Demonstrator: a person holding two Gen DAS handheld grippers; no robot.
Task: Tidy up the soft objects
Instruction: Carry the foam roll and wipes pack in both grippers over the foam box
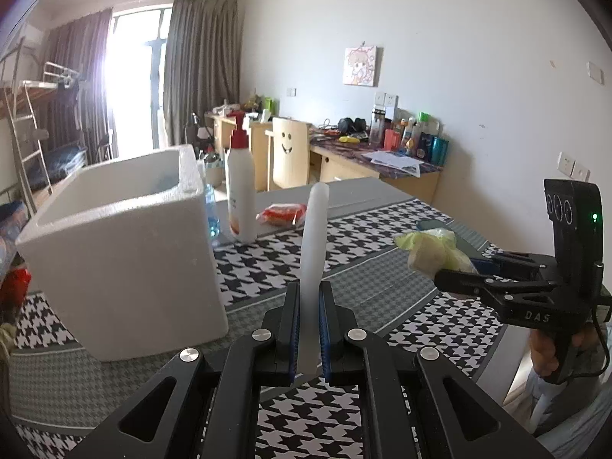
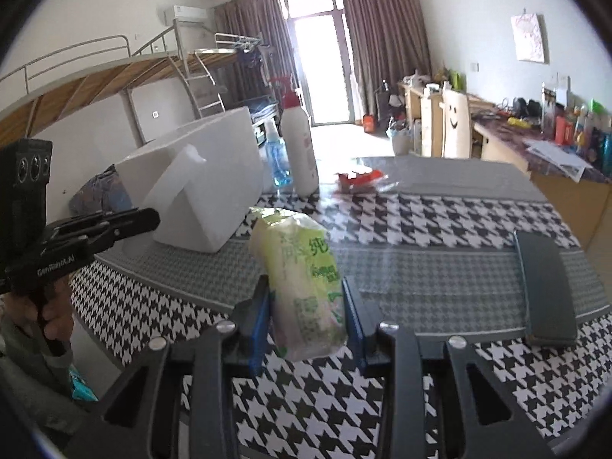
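— What are your claws holding above the houndstooth table (image 1: 382, 237)?

— My left gripper (image 1: 309, 329) pinches a thin white foam sheet (image 1: 314, 237), upright beside the foam box (image 1: 126, 252). My right gripper (image 2: 306, 317) clamps a green tissue pack (image 2: 302, 279), lifted clear.

Daylight is pouring in through the window (image 1: 134, 76), blowing out to white and flaring purple along the curtain (image 1: 82, 76). The wall (image 1: 440, 38) is glowing evenly; shadows are staying soft. Both fisheye views are bending straight lines and darkening at the corners. The right wrist view is looking softer, slightly smeared.
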